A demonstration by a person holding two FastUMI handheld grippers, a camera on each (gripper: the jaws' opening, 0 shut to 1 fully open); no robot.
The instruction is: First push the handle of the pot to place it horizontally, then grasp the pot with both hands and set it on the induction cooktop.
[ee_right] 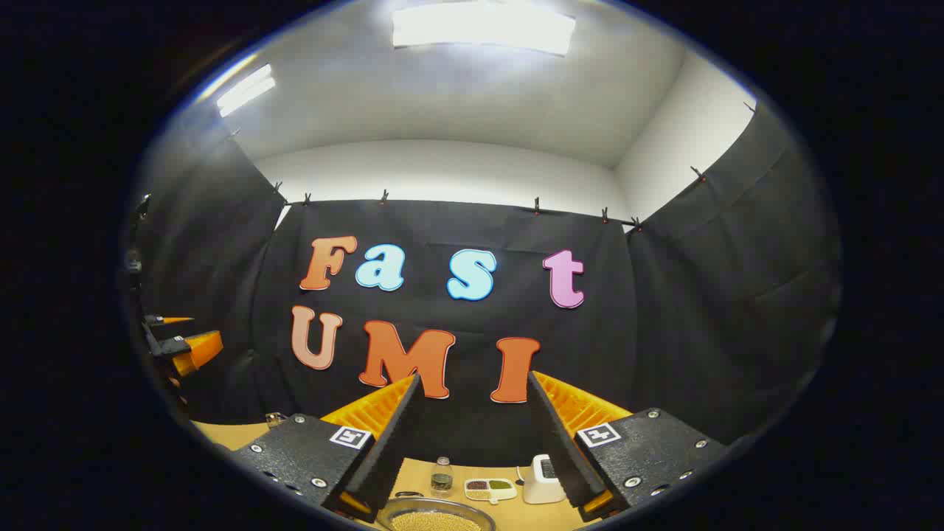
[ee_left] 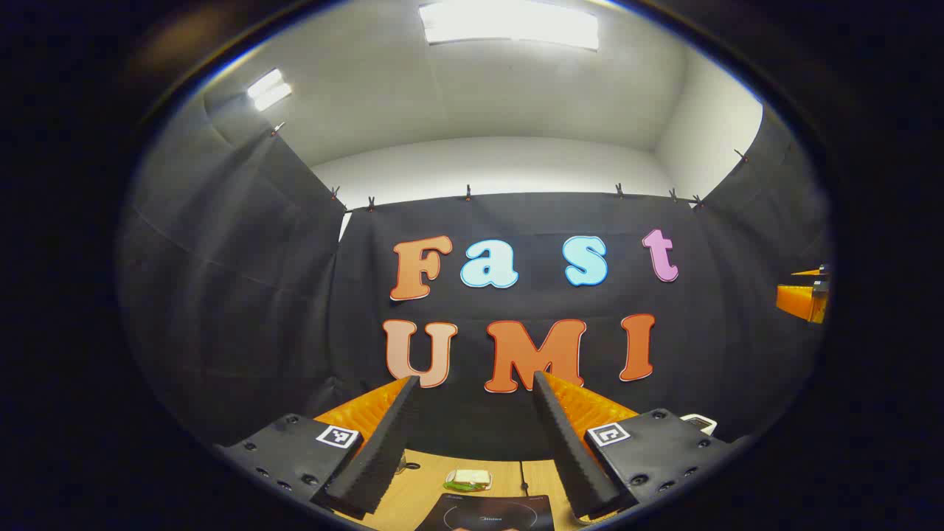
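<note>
Both tools raised, fingers spread, nothing held.
Below the right tool (ee_right: pixel 472 435), the pot (ee_right: pixel 435 516) is cut off, handle hidden; below the left tool (ee_left: pixel 476 435), the induction cooktop (ee_left: pixel 490 514) barely shows on the surface (ee_left: pixel 420 490).

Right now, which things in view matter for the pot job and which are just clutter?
Job: induction cooktop; left gripper and right gripper, both open.
Clutter: small glass jar, divided dish, white device, bowl of grains, green-and-white item.
</note>
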